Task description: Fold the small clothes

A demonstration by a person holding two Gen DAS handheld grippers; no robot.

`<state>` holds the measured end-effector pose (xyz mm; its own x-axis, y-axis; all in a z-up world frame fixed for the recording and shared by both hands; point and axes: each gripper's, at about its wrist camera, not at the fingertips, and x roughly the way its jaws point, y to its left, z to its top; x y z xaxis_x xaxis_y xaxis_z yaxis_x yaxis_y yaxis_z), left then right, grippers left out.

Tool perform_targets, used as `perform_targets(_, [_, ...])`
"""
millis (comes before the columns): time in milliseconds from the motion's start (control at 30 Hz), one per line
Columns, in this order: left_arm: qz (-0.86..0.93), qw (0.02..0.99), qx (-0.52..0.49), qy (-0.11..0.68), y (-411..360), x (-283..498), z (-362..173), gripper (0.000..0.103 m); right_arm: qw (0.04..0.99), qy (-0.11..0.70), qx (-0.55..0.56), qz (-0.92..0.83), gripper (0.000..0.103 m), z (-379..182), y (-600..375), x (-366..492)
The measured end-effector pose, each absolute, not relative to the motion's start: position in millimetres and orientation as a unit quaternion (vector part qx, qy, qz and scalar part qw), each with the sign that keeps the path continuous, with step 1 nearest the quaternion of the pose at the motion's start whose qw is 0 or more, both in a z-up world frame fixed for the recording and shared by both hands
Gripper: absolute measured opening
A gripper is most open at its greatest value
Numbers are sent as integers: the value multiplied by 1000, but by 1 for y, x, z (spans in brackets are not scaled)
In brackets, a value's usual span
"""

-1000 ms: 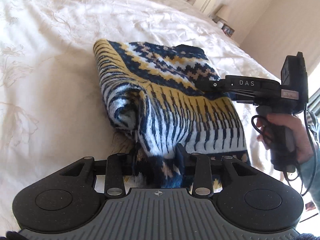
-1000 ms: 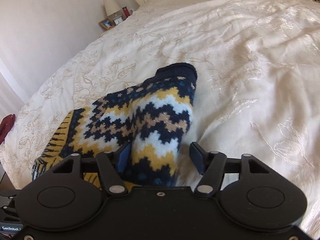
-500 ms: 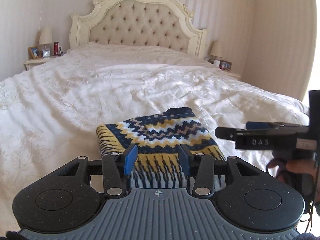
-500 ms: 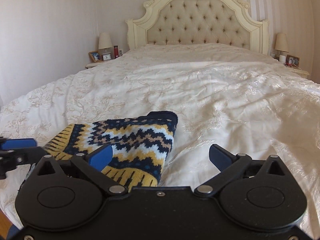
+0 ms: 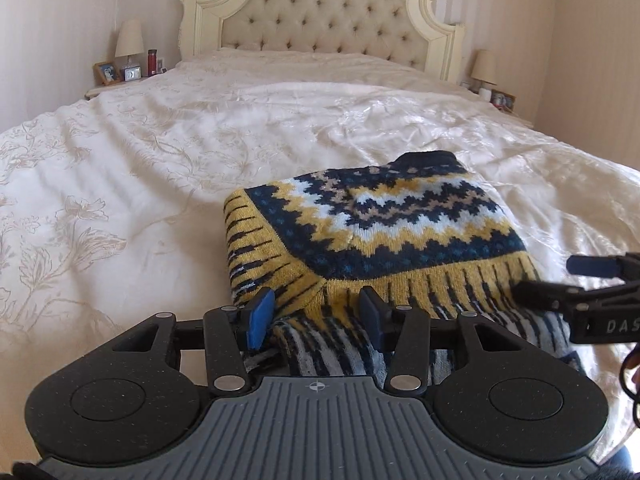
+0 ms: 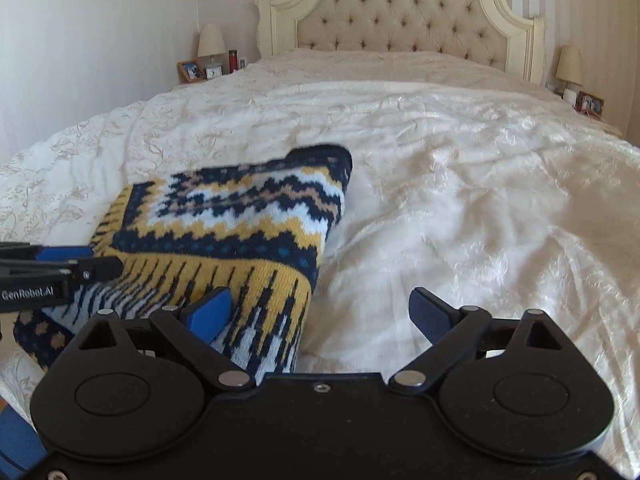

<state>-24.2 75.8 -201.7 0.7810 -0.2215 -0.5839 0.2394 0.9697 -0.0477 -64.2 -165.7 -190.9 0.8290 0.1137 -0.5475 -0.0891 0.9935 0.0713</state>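
A folded knit sweater (image 5: 384, 232), navy, yellow and white in zigzag bands, lies on the cream bedspread (image 5: 160, 152) near the foot of the bed. My left gripper (image 5: 316, 316) is open just in front of the sweater's near edge, its blue pads apart with the cloth lying between and below them. My right gripper (image 6: 320, 312) is wide open at the sweater's (image 6: 240, 220) right edge, the left pad over the cloth, the right pad over the bedspread (image 6: 480, 200). Each gripper shows from the side in the other's view: the right gripper (image 5: 592, 276) and the left gripper (image 6: 60, 264).
A tufted cream headboard (image 5: 320, 12) stands at the far end. Bedside tables with lamps (image 5: 129, 40) and small items flank it. The wide bedspread stretches beyond and to both sides of the sweater. Striped walls close the room.
Both grippers have let go of the sweater, opened, and tilted up from looking down at it to looking level along the bed. The sweater now lies folded on the bedspread.
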Motion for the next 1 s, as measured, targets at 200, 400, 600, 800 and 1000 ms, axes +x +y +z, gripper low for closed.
perform_targets(200, [-125, 942, 6, 312, 77, -25, -200, 46, 962, 269, 21, 29, 94, -175, -168, -12])
perform_targets(400, [-120, 943, 10, 310, 73, -27, -199, 46, 942, 333, 41, 11, 94, -212, -177, 25])
perform_targets(600, [-104, 947, 31, 302, 64, -32, -190, 46, 950, 301, 80, 3, 97, -192, -185, -8])
perform_targets(800, [-61, 953, 42, 294, 57, -56, -167, 61, 965, 254, 64, -21, 102, -159, -184, -59])
perform_targets(1000, [-25, 966, 6, 259, 54, -94, -143, 73, 970, 239, 33, -36, 102, -144, -173, -101])
